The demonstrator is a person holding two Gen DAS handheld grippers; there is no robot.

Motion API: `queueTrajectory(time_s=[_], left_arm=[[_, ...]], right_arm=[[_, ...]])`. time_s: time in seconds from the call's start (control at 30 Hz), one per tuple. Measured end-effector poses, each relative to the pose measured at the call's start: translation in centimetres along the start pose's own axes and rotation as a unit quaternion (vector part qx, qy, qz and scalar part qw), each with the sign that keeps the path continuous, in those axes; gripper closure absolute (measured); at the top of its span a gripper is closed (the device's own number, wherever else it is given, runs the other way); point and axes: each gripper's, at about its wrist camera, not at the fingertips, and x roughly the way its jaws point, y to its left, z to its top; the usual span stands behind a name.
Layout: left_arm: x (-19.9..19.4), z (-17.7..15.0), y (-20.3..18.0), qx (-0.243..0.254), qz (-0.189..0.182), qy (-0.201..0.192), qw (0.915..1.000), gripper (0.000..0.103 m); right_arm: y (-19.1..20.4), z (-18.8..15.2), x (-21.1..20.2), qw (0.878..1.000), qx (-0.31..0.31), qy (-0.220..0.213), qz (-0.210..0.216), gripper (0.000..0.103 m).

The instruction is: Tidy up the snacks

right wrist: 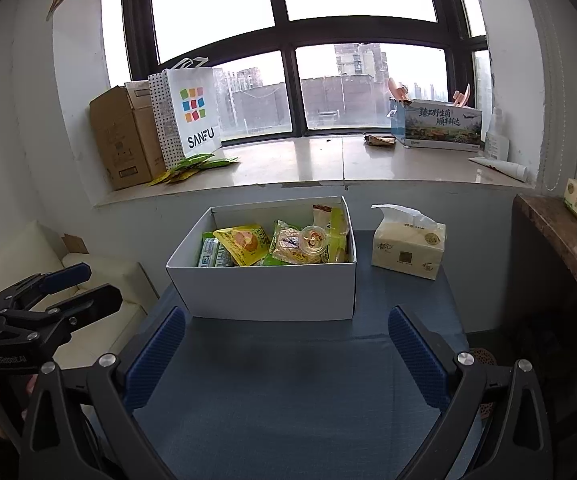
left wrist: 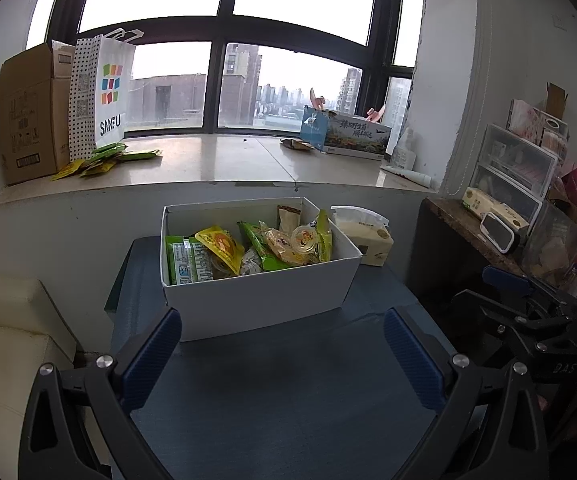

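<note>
Left gripper (left wrist: 282,354) spread wide over blue table (left wrist: 288,400), nothing between pads, facing white box (left wrist: 256,300) full of snack packets (left wrist: 248,250), tissue pack (left wrist: 366,236) beside.

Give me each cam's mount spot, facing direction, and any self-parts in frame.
Left wrist: on the left tool, open, facing the white box of snacks and the window; the right tool shows at the right edge.
Right wrist: on the right tool, open, facing the same box; the left tool and part of a hand show at left.
Shared: box, tissue pack, windowsill.
</note>
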Motion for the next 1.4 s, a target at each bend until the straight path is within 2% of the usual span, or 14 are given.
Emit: queueTrajectory(time_s=[1.4], left_arm=[[-0.15, 0.15, -0.62, 0.016, -0.004, 0.000, 0.9999, 0.000]], right_arm=[[-0.12, 0.21, -0.24, 1.000, -0.003, 0.001, -0.001, 0.000]])
